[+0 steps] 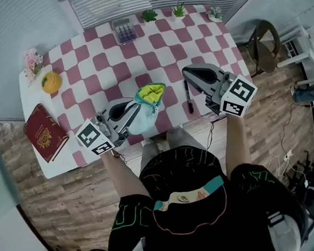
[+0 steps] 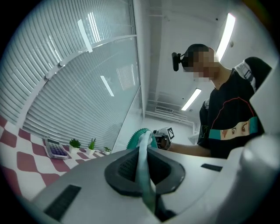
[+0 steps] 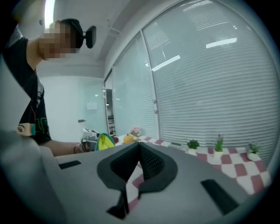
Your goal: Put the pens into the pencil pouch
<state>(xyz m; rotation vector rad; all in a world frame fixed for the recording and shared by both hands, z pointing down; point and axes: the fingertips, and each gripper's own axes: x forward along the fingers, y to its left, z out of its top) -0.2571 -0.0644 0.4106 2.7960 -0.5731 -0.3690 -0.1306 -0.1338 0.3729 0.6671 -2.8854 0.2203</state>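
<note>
Left hand-held gripper (image 2: 143,158) is clamped tight on a fold of the pencil pouch (image 1: 147,100). In the left gripper view you can see the teal fabric running straight up between its jaws. The pouch is at the near edge of the surface (image 1: 86,63), roughly 6 o'clock, with its mouth gaping open and the yellow-green lining showing. Can't tell whether its bottom rests on the checks or hangs just above them.

Right hand-held gripper (image 3: 139,149) is over on the 3 o'clock side of the surface. Its jaws are pressed together and empty, with just red-and-white checks showing past the tips.

One black pen (image 1: 188,96) lies flat on the surface at 3 o'clock of the pouch. It's near the pouch but not touching it, just below the right one's nose.

Further out there's a red book (image 1: 44,132) at about 8 o'clock by the near left corner. A round yellow thing (image 1: 51,82) and some pink flowers (image 1: 31,61) sit around 10 o'clock. A calculator (image 1: 124,30) is at 12 by the far edge, and three little potted plants (image 1: 178,9) line that edge from 12 to 1 o'clock.
</note>
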